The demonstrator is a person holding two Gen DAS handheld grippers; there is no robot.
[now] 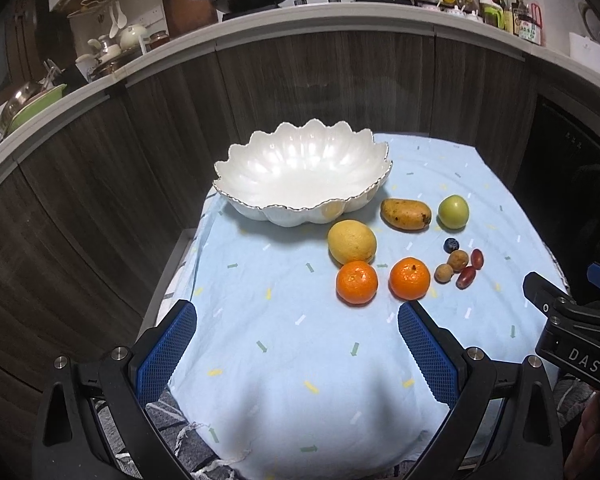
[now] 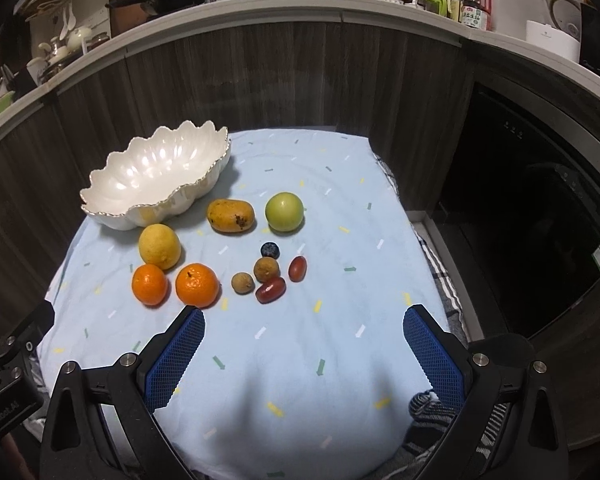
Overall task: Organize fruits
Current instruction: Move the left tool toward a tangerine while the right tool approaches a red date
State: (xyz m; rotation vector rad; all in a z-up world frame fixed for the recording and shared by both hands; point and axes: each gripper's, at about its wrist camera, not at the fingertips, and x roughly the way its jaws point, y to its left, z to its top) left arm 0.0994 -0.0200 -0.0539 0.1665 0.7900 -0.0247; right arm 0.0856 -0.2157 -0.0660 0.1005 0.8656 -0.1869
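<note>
- Jaws of both grippers stand wide apart and hold nothing: the left gripper and the right gripper each show two blue pads with only cloth between them.
- Step in hand, as judged: the start of the task. The scalloped white bowl is empty, and every fruit lies on the light blue cloth that covers the desk.
- Fruit positions: a lemon sits just beside the bowl's near rim; two mandarins lie in front of it, the left one touching or nearly touching the lemon. A mango and a green apple lie to the right of the bowl.
- Small items cluster nearby: a blueberry, two brown longans and two red jujubes.
- Next move, as judged: advance one gripper over a near mandarin, straddle it and close gently; round fruit may roll.
- Pose: both grippers hover above the near edge of the cloth, pointed forward and down, side by side.
</note>
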